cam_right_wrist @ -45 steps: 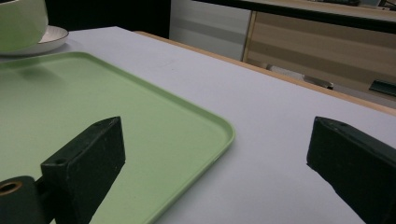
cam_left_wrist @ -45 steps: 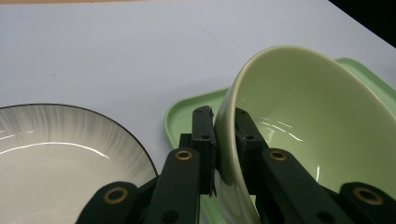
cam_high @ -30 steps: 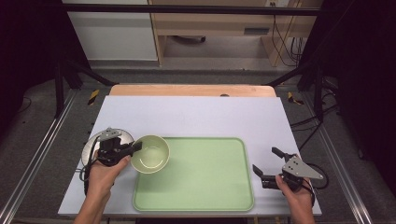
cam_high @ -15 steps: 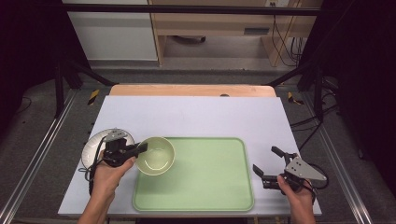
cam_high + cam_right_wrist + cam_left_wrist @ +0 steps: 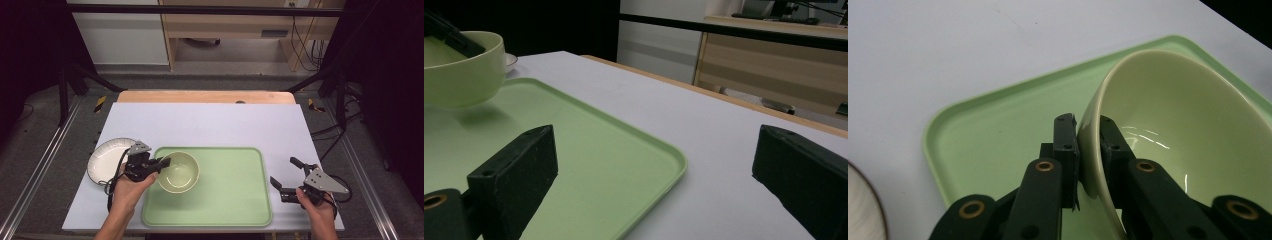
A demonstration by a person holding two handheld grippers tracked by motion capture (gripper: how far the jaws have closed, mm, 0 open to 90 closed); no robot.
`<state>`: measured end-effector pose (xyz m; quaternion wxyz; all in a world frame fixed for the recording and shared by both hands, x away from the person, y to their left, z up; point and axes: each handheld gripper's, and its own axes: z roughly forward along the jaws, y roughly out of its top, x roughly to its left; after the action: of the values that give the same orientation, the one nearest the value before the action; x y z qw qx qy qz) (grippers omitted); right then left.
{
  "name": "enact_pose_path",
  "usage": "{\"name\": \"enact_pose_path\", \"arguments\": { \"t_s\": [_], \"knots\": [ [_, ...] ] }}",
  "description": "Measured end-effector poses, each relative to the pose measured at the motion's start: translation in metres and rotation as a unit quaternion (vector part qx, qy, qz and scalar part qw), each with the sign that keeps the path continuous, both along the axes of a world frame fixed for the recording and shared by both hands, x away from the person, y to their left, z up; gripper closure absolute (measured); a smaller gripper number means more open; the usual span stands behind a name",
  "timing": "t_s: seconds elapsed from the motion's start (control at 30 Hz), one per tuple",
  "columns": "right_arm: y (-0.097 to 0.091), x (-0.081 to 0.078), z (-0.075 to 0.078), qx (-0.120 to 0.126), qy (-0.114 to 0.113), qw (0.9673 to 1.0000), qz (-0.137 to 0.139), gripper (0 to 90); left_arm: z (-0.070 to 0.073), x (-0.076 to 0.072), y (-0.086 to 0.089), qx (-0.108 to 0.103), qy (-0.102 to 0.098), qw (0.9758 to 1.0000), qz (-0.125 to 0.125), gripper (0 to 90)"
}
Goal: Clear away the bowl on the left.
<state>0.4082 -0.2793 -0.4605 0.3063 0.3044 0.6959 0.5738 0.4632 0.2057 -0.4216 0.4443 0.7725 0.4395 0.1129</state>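
We take the green tray [image 5: 220,200] as our landmark. Our left gripper [image 5: 162,163] has its jaws clamped on the rim of the pale green bowl [image 5: 178,172], one jaw inside the wall and one outside, as the left gripper view shows plainly [image 5: 1088,150]. The bowl [image 5: 1168,130] sits over the tray's left end, just inside its left edge. In the right gripper view it [image 5: 461,67] appears to hang slightly above the tray surface with a shadow beneath, so we judge it is being carried rather than resting, though we cannot be certain of the gap.

We grip at the rim because a bowl this wide offers no other place for narrow jaws; pinching the wall lets us lift it level without tipping. The pinch is on the side of the bowl nearest the tray's left edge, which keeps our hand off the tray and leaves the tray's middle free for setting down.

A white paper plate [image 5: 107,160] lies on the table just left of the tray, beside our left hand.

Our right gripper [image 5: 292,177] waits off the tray's right edge, jaws spread wide with nothing between them [image 5: 654,175]. We judge it is parked there so it stays out of the bowl's way.
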Motion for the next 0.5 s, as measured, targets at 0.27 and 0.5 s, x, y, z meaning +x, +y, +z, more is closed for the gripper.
{"name": "enact_pose_path", "arguments": {
  "t_s": [0.27, 0.5],
  "knots": [
    [0.001, 0.0, 0.0, -0.004, 0.0, 1.0, 0.001, 4.5, -0.005, -0.001, -0.018, 0.004, 0.006, 0.9997, -0.021, 81.8],
    [0.001, 0.0, -0.001, -0.002, 0.004, 1.0, 0.0, 4.5, -0.002, 0.002, -0.018, -0.008, 0.007, 0.9997, -0.021, 81.8]
  ]
}}
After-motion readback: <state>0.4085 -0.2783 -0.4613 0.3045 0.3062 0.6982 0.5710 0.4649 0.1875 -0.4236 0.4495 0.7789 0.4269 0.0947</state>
